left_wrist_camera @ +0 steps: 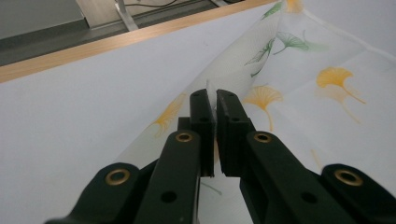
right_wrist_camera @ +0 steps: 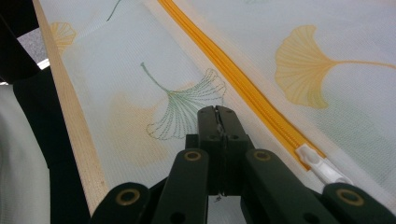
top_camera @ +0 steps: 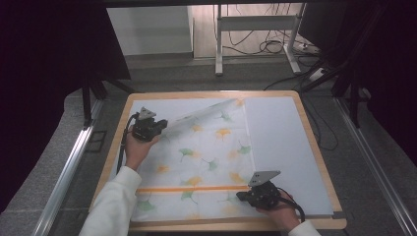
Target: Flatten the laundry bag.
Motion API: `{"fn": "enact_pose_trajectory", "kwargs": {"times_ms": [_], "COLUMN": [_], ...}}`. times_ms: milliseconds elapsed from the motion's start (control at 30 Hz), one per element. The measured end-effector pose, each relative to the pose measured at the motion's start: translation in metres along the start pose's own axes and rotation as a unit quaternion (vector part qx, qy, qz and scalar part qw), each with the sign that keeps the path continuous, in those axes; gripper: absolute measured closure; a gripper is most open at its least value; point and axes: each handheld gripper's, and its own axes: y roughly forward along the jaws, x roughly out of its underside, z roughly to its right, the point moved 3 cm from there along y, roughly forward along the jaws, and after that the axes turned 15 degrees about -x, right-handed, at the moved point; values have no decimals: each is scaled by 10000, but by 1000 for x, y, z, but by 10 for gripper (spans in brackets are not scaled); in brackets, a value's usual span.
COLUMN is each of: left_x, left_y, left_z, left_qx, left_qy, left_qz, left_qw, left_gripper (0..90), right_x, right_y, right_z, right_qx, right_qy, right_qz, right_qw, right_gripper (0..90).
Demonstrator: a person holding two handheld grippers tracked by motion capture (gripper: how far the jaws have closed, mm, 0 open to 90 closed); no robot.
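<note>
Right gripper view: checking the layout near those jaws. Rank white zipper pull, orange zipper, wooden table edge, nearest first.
1. White zipper pull, just right of the jaws.
2. Orange zipper, running up-left from the pull.
3. Wooden table edge, far left.

No text, label, brand or number can be read on anything here.

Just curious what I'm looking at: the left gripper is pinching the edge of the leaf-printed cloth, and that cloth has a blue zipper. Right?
Almost. The left gripper does pinch the leaf-printed cloth by its edge, but the zipper is orange, not blue, as the right gripper view shows.
</note>
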Motion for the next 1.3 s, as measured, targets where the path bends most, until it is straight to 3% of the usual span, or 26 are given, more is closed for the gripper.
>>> {"fn": "enact_pose_trajectory", "kwargs": {"times_ms": [133, 233, 400, 567, 667, 733, 833, 1000, 1100, 1200, 1300], "left_x": [-5, -7, -8, -8, -9, -12, -14, -20, -22, -21, -17], "left_y": [8, 14, 25, 37, 47, 50, 48, 33, 22, 12, 2], "left_z": [-4, -6, -13, -28, -35, -38, -41, -47, -46, -39, -27], "left_qx": [-32, 60, -81, -217, -350, -412, -267, -334, -366, -182, -23], "left_qy": [-39, -261, -210, -352, -292, -431, -615, -589, -495, -374, -80], "left_qz": [-12, 5, -105, -131, -234, -127, -107, 30, 57, -5, -78], "left_qw": [10000, 9996, 9997, 9991, 9987, 9981, 9977, 9977, 9981, 9991, 9999], "left_gripper": [870, 868, 867, 864, 853, 806, 709, 504, 459, 443, 436], "right_x": [0, 0, 0, 1, 0, 0, 0, 0, 0, 0, 0], "right_y": [0, 0, 0, 0, 0, 0, 0, 0, 0, 0, 0], "right_z": [0, 0, 1, 2, 2, 2, 2, 1, 1, 1, 1], "right_qx": [-10, -13, -45, -80, -64, -74, -71, -67, -57, -49, -42], "right_qy": [14, 31, 72, 82, 58, 52, 51, 49, 32, 15, 6], "right_qz": [7, 17, 44, 67, 37, 44, 45, 34, 24, 22, 19], "right_qw": [10000, 10000, 10000, 9999, 10000, 9999, 10000, 10000, 10000, 10000, 10000], "right_gripper": [891, 891, 891, 891, 891, 891, 891, 889, 888, 888, 888]}}
